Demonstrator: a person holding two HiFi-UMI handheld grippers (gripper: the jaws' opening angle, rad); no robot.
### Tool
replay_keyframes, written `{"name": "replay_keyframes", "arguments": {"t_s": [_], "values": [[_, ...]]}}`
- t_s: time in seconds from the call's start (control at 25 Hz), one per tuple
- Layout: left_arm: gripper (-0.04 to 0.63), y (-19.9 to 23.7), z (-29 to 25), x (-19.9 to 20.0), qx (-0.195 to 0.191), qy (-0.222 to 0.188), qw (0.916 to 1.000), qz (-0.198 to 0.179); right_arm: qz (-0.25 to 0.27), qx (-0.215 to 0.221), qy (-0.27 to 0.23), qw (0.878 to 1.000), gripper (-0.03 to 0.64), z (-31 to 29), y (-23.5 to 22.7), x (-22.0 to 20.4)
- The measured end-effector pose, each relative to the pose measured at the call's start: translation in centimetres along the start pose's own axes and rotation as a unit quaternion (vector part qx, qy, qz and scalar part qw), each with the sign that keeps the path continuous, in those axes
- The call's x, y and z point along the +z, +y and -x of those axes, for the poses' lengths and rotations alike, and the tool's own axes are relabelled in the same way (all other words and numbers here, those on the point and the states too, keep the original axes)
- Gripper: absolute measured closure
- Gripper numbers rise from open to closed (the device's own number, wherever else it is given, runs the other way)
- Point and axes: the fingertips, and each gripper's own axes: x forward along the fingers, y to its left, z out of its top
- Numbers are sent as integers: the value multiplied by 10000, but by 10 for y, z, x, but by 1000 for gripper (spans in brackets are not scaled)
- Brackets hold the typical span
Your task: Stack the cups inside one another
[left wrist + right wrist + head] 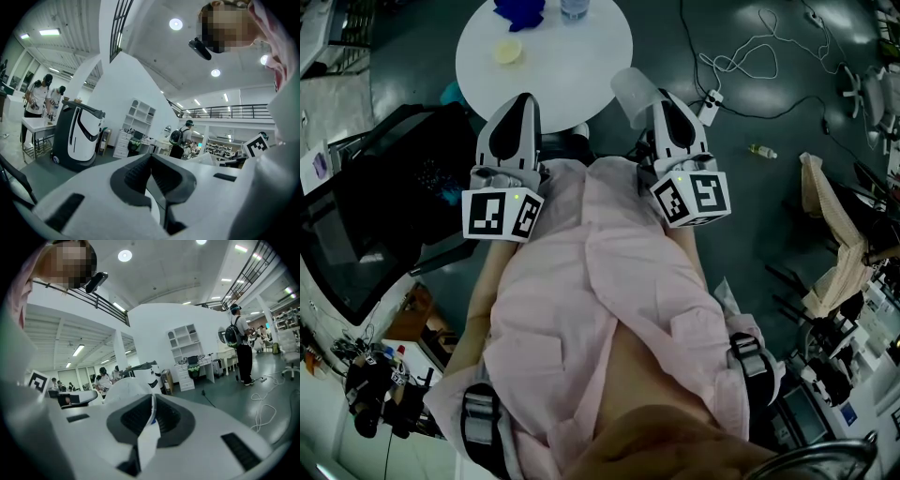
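Note:
Both grippers are held close to the person's chest and point toward a round white table [581, 70]. My right gripper [661, 96] is shut on the rim of a white, translucent cup [628, 89]. In the right gripper view the cup's wall [151, 418] is pinched between the dark pads, and its body [124, 387] bulges to the left. My left gripper [523, 97] is shut, and I see nothing between its pads [136, 176]. A small yellow cup [508, 51] sits on the table, with a blue object [520, 11] and a clear container [574, 9] at the far edge.
White cables [741, 56] and a power strip [711, 103] lie on the dark floor right of the table. A small bottle [762, 151] lies further right. A dark screen [356, 216] stands at the left, a draped chair [834, 225] at the right. A white-and-black machine [77, 133] and several people show in the gripper views.

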Motion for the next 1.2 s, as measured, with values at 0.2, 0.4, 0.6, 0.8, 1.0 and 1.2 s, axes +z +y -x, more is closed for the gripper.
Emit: {"name": "replay_keyframes", "arguments": {"t_s": [0.2,0.4,0.6,0.8,1.0,1.2], "values": [[577,-3,-2,-1,-38,30,10000,-16,-55,-21,-8,10000,580,1,-3,0],[577,-4,-4,-2,-57,31,10000,-21,-32,-5,7,10000,580,0,-4,-2],[577,-3,-4,-2,-31,14,10000,0,-15,2,17,10000,581,0,-4,-1],[577,0,-4,-1,-1,10,10000,6,-22,16,42,10000,581,-3,-3,-2],[577,0,-5,-1,7,29,10000,4,-35,4,58,10000,581,-4,-4,-2],[577,2,-7,-2,22,54,10000,23,-60,-25,73,10000,581,-6,-6,-3]]}}
